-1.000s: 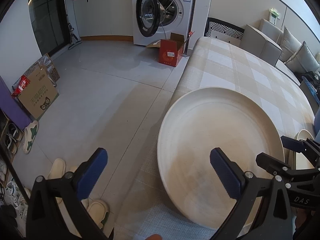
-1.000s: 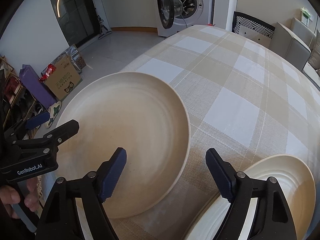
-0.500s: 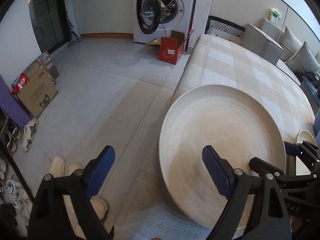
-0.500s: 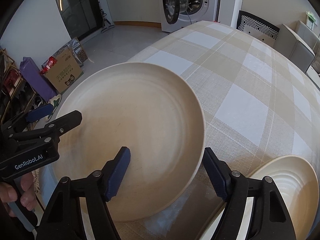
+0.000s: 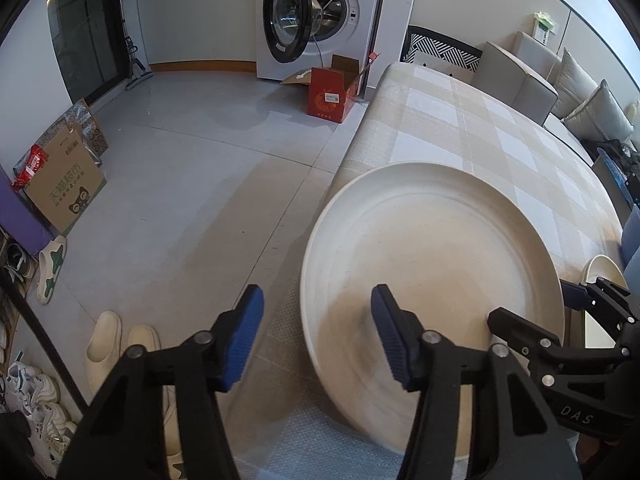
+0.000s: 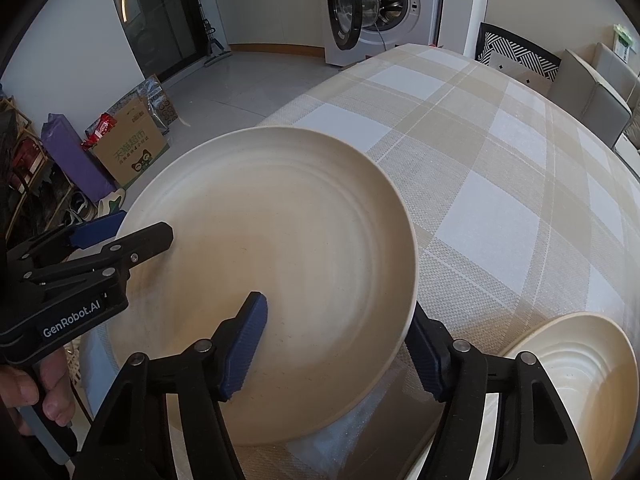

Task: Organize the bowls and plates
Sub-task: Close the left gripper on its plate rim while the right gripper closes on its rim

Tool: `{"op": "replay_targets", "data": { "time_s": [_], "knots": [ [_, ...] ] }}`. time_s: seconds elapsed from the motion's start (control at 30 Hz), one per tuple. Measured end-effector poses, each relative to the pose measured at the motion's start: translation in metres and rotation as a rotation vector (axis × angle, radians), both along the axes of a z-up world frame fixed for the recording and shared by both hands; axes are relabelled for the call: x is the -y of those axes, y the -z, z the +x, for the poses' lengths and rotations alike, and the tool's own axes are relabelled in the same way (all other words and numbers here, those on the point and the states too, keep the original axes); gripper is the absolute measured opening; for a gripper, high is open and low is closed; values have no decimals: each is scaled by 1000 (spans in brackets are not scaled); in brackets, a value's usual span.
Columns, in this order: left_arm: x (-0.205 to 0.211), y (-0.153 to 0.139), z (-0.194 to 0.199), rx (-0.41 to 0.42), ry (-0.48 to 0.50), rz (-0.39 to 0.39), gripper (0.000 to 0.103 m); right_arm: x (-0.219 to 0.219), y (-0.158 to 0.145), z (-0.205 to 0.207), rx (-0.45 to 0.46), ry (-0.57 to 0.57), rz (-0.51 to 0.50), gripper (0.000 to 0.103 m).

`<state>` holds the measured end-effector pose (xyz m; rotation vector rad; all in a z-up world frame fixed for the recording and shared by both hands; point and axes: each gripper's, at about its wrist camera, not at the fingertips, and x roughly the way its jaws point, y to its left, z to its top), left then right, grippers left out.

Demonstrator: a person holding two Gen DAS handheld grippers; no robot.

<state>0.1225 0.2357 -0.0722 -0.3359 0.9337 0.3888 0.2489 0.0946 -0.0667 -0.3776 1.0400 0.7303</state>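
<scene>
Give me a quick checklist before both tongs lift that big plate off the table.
1. Left tongs straddle the rim of the big plate: ok, jaws closing.
2. Right tongs straddle the opposite rim: ok, jaws closing.
3. Pads pressing firmly on the plate: cannot tell.
4. Plate's surface bare, nothing to spill: ok.
5. Smaller plate clear of the big one: ok, apart.
6. Table beyond free for setting down: ok.

Cream plate (image 6: pixel 280 248) on beige-and-white checked tablecloth (image 6: pixel 500 152); blue claw pads (image 5: pixel 246 336).
</scene>
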Motion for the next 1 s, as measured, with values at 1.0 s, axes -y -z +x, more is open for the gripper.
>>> {"op": "replay_targets", "data": {
  "time_s": [1.0],
  "knots": [
    [3,-3,1,-37,1,37,19,11,-3,0,19,37,22,42]
  ]
}}
